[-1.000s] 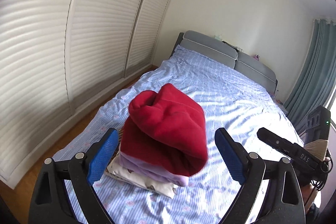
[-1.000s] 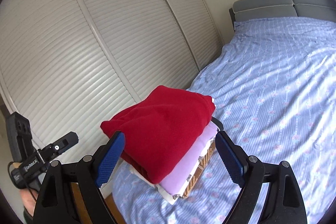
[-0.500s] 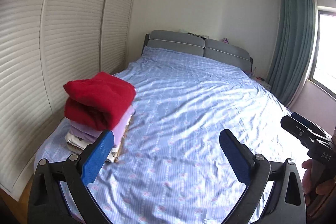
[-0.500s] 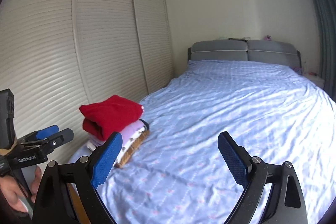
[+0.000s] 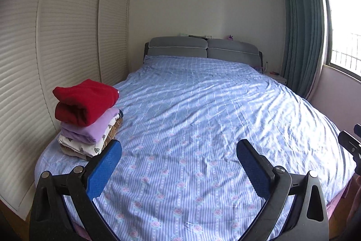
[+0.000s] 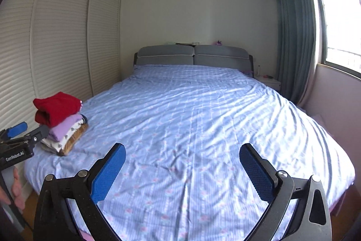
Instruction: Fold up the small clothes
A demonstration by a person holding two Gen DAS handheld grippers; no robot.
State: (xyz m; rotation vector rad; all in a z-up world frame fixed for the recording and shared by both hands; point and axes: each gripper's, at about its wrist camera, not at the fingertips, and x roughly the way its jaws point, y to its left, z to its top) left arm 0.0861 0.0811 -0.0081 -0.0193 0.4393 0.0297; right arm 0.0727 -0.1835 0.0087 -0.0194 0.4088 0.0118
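A stack of folded clothes (image 5: 86,119) sits at the bed's near left corner, with a red garment (image 5: 84,103) on top, then a lilac one, a white patterned one and a brown one. The stack also shows in the right wrist view (image 6: 59,122). My left gripper (image 5: 178,164) is open and empty, held above the bed's foot, to the right of the stack. My right gripper (image 6: 181,166) is open and empty, further right and back from the stack. The left gripper also shows at the left edge of the right wrist view (image 6: 22,139).
The bed (image 5: 203,116) has a blue striped floral sheet and a grey headboard (image 5: 203,49). White louvred wardrobe doors (image 5: 56,49) run along the left. A teal curtain (image 5: 302,33) and a window stand at the right. A nightstand (image 6: 269,81) is by the headboard.
Both grippers have pulled back from the stack and swung right to face the whole bed. The stack now looks small at the left. Both stay open and empty.
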